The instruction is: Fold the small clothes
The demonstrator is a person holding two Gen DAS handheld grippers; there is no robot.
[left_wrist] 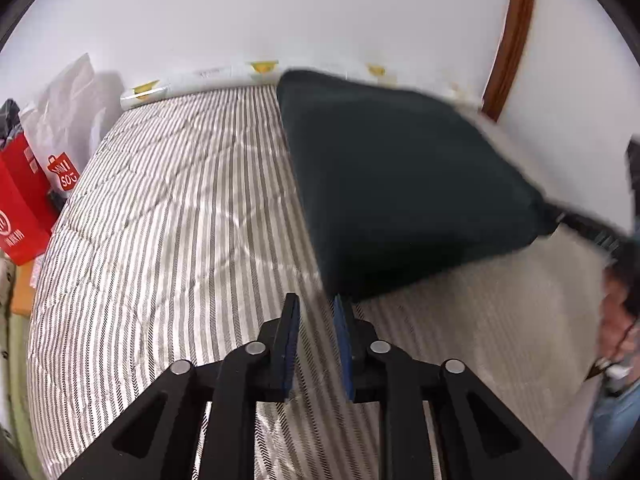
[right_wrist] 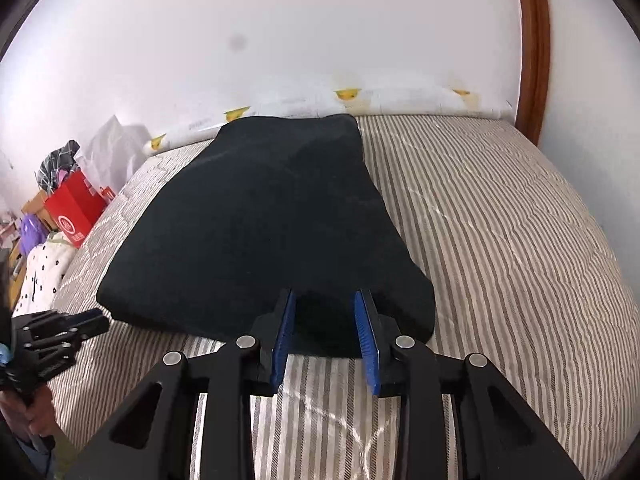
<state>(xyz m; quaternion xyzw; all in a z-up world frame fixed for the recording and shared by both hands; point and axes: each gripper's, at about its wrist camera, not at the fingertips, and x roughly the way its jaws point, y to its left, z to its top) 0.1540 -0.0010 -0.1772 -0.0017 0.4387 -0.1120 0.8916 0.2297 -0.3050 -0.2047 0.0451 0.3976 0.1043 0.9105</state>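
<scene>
Dark, near-black fabric is the only garment [right_wrist: 256, 216] found on the striped bed cover [right_wrist: 500, 240], where it lies lengthwise, its far end close to the white roll with yellow marks [right_wrist: 304, 104] along the wall. Seen from the right wrist, the garment is already doubled into a thick, roughly rectangular pad with rounded, padded edges; a diagonal ridge near the far end suggests an underlying layer, though the layers cannot be counted. The right gripper [right_wrist: 325, 332] is set at the near edge, and dark cloth is seen between its blue pads [right_wrist: 366, 332]; the jaws are judged clenched on that edge, although actual pad contact is not clearly resolved. The left gripper [left_wrist: 316, 332] is held beside the near left corner of the garment [left_wrist: 400, 184]; its jaws stand narrowly apart with only striped cover visible between them, so nothing is grasped on that side. That gripper is also noted at the lower left of the right wrist view [right_wrist: 80, 326], just short of the corner. Progress is assessed as well advanced: at least one fold appears made. A further fold, and a final squaring of the pad, are judged outstanding. Red bags [left_wrist: 24, 200] beyond the bed are not involved.
</scene>
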